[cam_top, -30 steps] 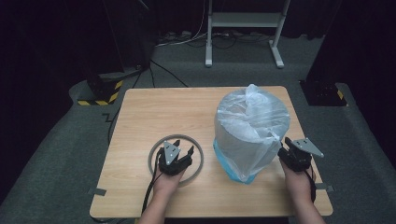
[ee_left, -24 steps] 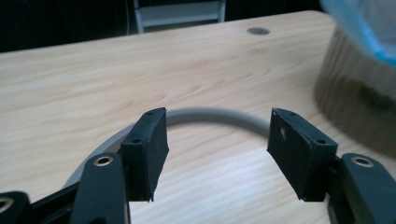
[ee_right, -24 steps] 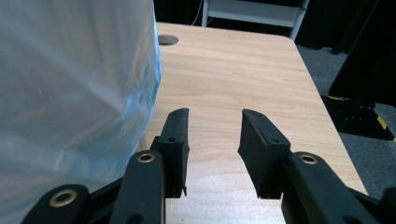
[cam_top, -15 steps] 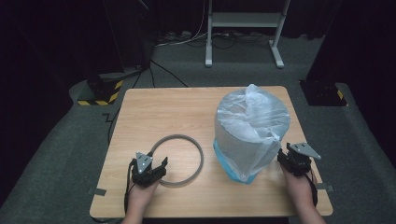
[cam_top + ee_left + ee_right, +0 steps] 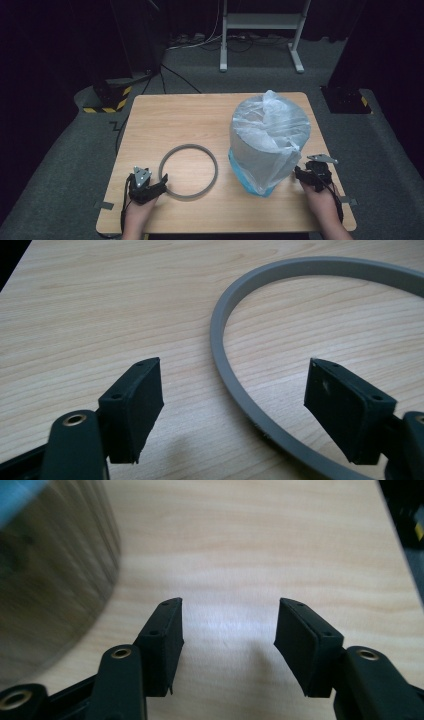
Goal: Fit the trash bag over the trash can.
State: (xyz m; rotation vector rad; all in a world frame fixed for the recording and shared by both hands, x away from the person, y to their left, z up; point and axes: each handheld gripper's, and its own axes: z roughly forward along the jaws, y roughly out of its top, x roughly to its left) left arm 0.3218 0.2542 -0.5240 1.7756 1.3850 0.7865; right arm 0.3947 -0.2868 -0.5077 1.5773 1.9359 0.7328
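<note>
Since a second ago the left gripper has been pulling back from inside the grey ring toward the near left of the surface, and it is now sitting at the ring's near-left edge. The ring itself is lying flat, left of the bin, which is standing on the right half with a clear bag over its top and blue liner showing at its base.

In the left gripper view the fingers are standing wide apart, and the ring's band is running between them without touching either. To take the ring well, I'd say the hand needs to drop low, straddle the band so one finger goes inside and one outside, then close squarely so it doesn't skid on the wood.

The left hand is coming in from the near edge, angled right toward the ring. The right gripper is waiting just beside the bin's near-right flank, its fingers also parted and holding nothing.
</note>
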